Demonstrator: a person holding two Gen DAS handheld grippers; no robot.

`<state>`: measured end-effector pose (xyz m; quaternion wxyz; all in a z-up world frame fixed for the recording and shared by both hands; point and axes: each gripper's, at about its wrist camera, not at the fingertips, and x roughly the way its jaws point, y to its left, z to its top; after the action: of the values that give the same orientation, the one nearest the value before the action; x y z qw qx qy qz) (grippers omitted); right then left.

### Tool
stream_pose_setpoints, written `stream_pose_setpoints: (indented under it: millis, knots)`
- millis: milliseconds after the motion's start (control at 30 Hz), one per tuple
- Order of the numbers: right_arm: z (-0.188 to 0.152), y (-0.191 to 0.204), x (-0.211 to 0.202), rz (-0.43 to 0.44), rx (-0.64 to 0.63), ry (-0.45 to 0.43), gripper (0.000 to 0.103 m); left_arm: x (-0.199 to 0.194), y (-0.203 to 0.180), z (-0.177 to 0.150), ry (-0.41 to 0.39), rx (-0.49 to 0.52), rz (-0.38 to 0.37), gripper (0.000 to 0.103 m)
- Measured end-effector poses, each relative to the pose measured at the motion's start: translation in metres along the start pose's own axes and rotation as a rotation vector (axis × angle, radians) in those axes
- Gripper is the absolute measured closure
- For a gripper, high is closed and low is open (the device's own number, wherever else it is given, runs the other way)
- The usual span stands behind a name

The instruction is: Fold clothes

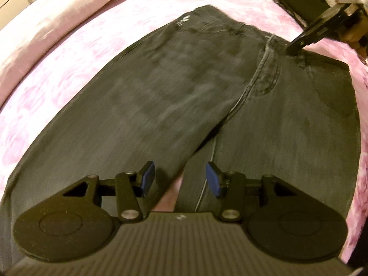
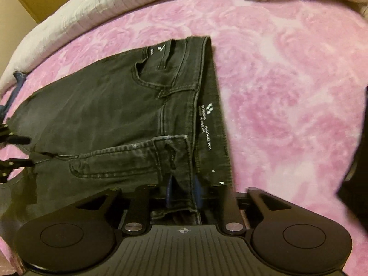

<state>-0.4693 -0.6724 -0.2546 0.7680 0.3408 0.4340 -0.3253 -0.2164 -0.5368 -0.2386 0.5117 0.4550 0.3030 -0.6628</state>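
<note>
Lengthwise, the black jeans (image 1: 184, 96) lie flat on the bed (image 2: 287, 87), covered by a pink rose-patterned blanket. In the left wrist view their long axis runs from the waistband (image 1: 230, 25) at the far end down to the two legs, which part just ahead of the left gripper (image 1: 180, 178). In the right wrist view the waistband (image 2: 207, 105) crosses the picture from top to bottom, printed inner side turned up, with the legs stretching off to the left.

Pink blanket lies bare on both long sides of the jeans and beyond the waistband; a pale bunched quilt (image 2: 92, 7) borders the far edge of the bed. A dark folded item (image 1: 296, 2) rests near the waistband corner in the left view.

The left gripper's fingers (image 1: 147, 176) stand spread, blue pads apart, hovering above the crotch where the legs divide, with nothing between them. The right gripper (image 2: 182, 194) is down at the waistband beside the fly: the waistband edge passes between its fingers (image 2: 197, 193), whose blue pads sit on either side of the denim. Whether they press the cloth or merely straddle it cannot be told.
</note>
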Motion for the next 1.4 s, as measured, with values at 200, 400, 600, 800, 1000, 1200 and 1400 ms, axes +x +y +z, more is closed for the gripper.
stream_pose_setpoints:
  millis: [200,400,600,800,1000,1200,1400]
  knots:
    - [-0.011,0.021,-0.037,-0.041,0.004,-0.051,0.058,-0.028,0.024,-0.059,0.096,-0.139,0.109,0.059]
    - [-0.051,0.05,-0.027,-0.083,-0.034,0.068,0.058,-0.046,0.028,-0.128,0.218,-0.258,0.185,0.059]
    - [-0.062,0.071,-0.034,-0.218,-0.053,0.094,0.058,-0.066,0.029,-0.184,0.28,-0.295,0.222,0.059]
    - [-0.053,0.137,-0.043,-0.191,-0.125,0.047,0.058,-0.097,0.086,-0.234,0.212,-0.432,0.257,0.059]
    - [-0.049,0.214,-0.015,-0.141,-0.188,0.066,0.058,-0.124,0.208,-0.275,0.12,-0.528,0.389,0.059]
    - [-0.029,0.295,0.025,-0.104,-0.307,0.063,0.058,-0.111,0.336,-0.277,0.056,-0.538,0.46,0.057]
    - [-0.005,0.351,0.071,-0.047,-0.37,0.041,0.058,-0.064,0.409,-0.274,0.036,-0.535,0.384,0.056]
